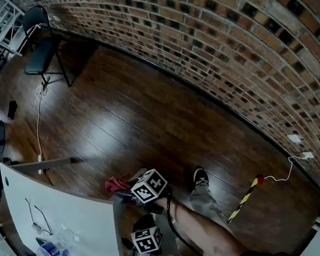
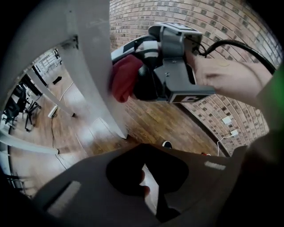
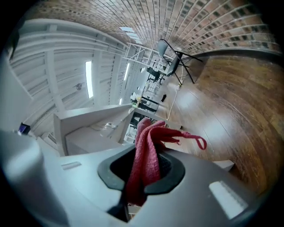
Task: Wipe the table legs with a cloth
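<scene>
Right gripper view shows the right gripper (image 3: 141, 179) with its jaws pinched tight on the red cloth (image 3: 148, 146), which sticks up at 12 o'clock. In the left gripper view, the left gripper (image 2: 151, 177) has its jaws close together with nothing in them. Up at 11 o'clock the cloth sits against the white table leg (image 2: 95, 75), and the black label on the other gripper is too blurry to read. Seen from the head, the white table (image 1: 73, 213) is at 8 o'clock and a black chair (image 1: 39, 45) stands at 11 o'clock by the brick wall (image 1: 225, 49).
</scene>
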`<state>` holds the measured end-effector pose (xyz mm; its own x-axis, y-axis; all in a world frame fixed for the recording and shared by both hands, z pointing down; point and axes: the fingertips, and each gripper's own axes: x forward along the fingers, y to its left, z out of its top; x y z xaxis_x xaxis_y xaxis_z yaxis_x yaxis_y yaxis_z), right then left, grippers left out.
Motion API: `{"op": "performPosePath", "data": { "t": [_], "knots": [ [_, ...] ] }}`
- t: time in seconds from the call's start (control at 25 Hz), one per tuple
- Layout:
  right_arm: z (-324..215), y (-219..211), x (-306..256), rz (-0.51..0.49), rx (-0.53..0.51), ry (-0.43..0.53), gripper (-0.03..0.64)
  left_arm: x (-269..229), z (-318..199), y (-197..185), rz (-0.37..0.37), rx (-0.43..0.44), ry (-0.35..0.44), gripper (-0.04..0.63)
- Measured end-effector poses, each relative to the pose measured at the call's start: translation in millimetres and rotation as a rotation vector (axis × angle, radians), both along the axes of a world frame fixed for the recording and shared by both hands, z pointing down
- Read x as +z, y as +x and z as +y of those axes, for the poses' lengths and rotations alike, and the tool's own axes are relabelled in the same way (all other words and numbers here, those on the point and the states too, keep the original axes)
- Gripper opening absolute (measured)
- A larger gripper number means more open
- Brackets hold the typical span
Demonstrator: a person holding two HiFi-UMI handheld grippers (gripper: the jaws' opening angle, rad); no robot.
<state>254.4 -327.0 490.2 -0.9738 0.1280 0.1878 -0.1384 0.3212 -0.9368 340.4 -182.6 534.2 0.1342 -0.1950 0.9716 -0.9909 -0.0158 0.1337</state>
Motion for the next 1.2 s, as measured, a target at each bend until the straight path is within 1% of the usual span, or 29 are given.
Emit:
{"op": "performPosePath", "data": {
  "t": [0.12,0.2,0.32,0.44,0.56,0.68,0.8,0.92,1.0,1.2],
  "knots": [
    [-0.6,5.7,-31.3,-0.017,0.036,0.035,0.043,-13.9,8.8,-3.1,0.0,-0.03,-0.001,0.0],
    [0.0,8.6,-50.1,-0.026,0.059,0.062,0.042,-23.5,12.4,-1.0,0.007,-0.056,0.014,0.0],
    [-2.4,13.8,-73.4,-0.057,0.116,0.071,0.041,-34.3,16.4,0.9,0.007,-0.094,0.04,0.0],
    [-1.3,20.2,-85.8,-0.084,0.214,0.047,0.041,-41.9,27.5,0.9,0.011,-0.142,0.057,0.0],
    [-0.3,27.2,-93.4,-0.119,0.346,0.016,0.043,-45.1,37.8,-1.3,0.018,-0.171,0.085,0.0],
    [4.7,36.3,-96.9,-0.155,0.475,-0.015,0.043,-47.3,55.5,0.2,0.045,-0.17,0.081,0.0],
    [21.6,40.9,-103.9,-0.185,0.56,-0.017,0.041,-39.9,85.2,-6.7,0.06,-0.142,0.073,0.0],
    [39.4,41.3,-116.3,-0.225,0.603,0.007,0.041,-30.1,107.9,-16.4,0.056,-0.095,0.069,0.0],
    [58.9,37.7,-121.2,-0.245,0.625,0.0,0.041,-27.7,129.8,-22.6,0.064,-0.083,0.057,0.0],
    [102.5,23.1,-128.6,-0.271,0.614,-0.018,0.041,-21.7,166.8,-29.9,0.085,-0.059,0.046,0.0]
  ]
}}
